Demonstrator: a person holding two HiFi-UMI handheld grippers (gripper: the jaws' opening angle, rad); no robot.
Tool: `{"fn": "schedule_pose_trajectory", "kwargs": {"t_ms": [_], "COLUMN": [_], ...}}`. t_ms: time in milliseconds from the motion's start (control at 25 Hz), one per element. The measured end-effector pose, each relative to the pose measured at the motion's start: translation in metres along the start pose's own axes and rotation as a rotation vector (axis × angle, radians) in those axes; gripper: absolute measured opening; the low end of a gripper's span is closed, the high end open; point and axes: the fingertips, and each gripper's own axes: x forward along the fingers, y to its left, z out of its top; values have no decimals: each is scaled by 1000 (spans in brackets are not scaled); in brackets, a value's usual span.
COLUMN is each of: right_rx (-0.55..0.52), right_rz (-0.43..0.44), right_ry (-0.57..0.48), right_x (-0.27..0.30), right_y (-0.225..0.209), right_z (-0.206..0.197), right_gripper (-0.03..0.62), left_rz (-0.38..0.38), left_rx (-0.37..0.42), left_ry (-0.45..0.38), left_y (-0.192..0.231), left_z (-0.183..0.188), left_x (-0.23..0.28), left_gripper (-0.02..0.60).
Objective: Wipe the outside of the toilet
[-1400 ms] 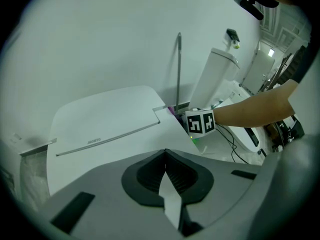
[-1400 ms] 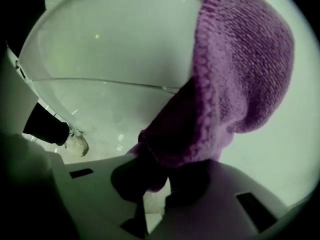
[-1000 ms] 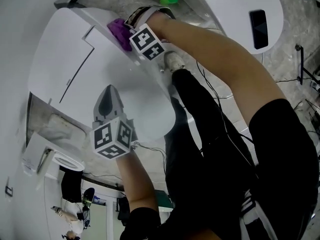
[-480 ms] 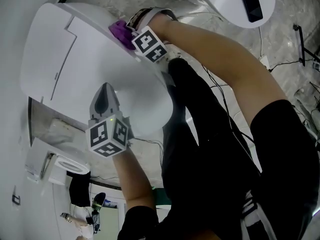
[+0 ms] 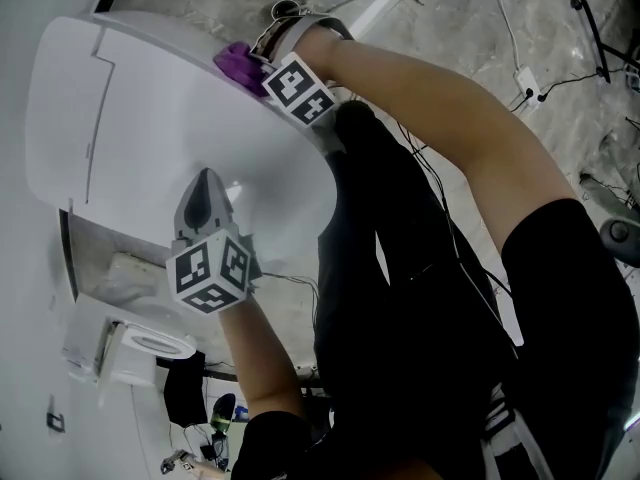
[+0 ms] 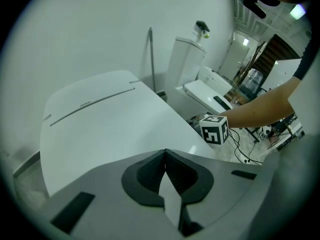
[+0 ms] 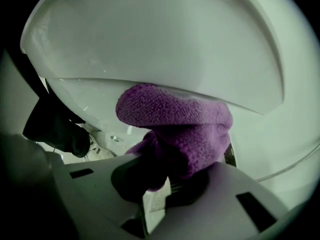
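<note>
Not much has shifted over the last second, tbh. The purple cloth point(image 5: 236, 65) is sitting at pretty much the same spot on the far edge of the toilet point(image 5: 150, 118), and the marker cubes have barely drifted. What changes most is the head camera tipping, so the toilet slides across the view while the wipe itself hardly travels. To me that means I'm working one patch rather than sweeping, and I'd guess most of the outside is still to do. The right gripper point(image 5: 255, 68) is clamped on the cloth, with a fat wad of it bulging out past the jaws. In the right gripper view that wad is pushed up against the toilet's outer shell, right under the overhanging lip. The right forearm point(image 5: 430, 98) reaches long and nearly straight across to that far side of the toilet, wrist angled in so the cloth meets the shell. The left gripper point(image 5: 205, 180) is on the near side of the toilet, jaws closed together with nothing between them, pointing along the smooth white top. I can't tell if it's touching or just above it. The left forearm point(image 5: 265, 358) comes up short and bent underneath, looking more like bracing than wiping.
</note>
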Motion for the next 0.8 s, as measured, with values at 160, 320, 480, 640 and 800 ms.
{"fn": "schedule_pose_trajectory", "kwargs": {"t_ms": [160,320,480,640,800], "right_rx": [20,39,70,98,172], "right_rz": [9,28,31,18,6], "right_ry": [13,10,12,14,19], "right_x": [-8,-19,-29,-35,-35], "right_y": [31,72,107,134,161], "right_z": [3,9,12,16,22], "right_gripper": [52,52,52,52,52], "left_rz": [-33,-64,-88,-93,-76], "left_rx": [31,50,56,68,57], "left_ry": [21,30,31,28,19], "left_y": [-13,-34,-59,-79,-93], "left_z": [-19,-39,-55,-73,-93], "left_x": [-3,-5,-5,-7,-14], "left_gripper": [8,8,8,8,8]}}
